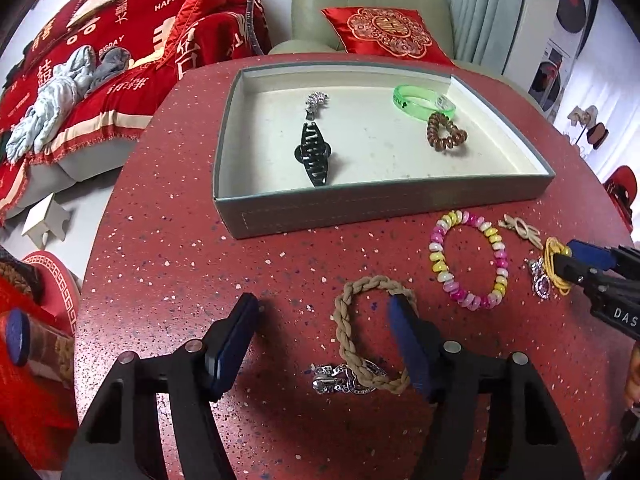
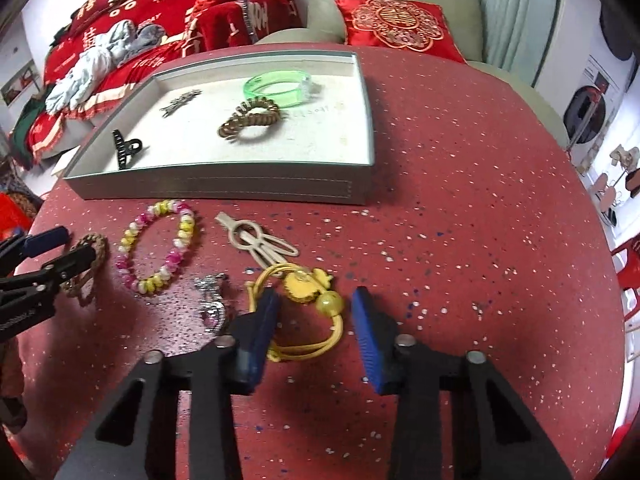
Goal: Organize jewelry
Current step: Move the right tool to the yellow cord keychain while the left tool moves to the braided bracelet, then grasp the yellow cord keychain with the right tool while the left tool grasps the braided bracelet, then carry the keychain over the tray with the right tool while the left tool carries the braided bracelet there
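A grey tray (image 1: pixel 384 204) (image 2: pixel 216 190) on the red table holds a black claw clip (image 1: pixel 314 152), a silver hairpin (image 1: pixel 316 102), a green bangle (image 1: pixel 422 98) and a brown coil tie (image 1: pixel 446 132). My left gripper (image 1: pixel 324 304) is open low over the table, its right finger inside a beige braided bracelet (image 1: pixel 352 320) that lies over a silver clip (image 1: pixel 340 378). My right gripper (image 2: pixel 316 300) is open around a yellow hair tie with a duck charm (image 2: pixel 312 288). A pink-yellow bead bracelet (image 2: pixel 160 246), a beige hair clip (image 2: pixel 256 238) and a pink-stone brooch (image 2: pixel 212 304) lie on the table.
The round red speckled table (image 2: pixel 460 220) drops off at left and right. A green armchair with a red cushion (image 1: pixel 384 32) stands behind it, a red-covered sofa (image 1: pixel 120 60) at back left. A red stool (image 1: pixel 52 280) is at left.
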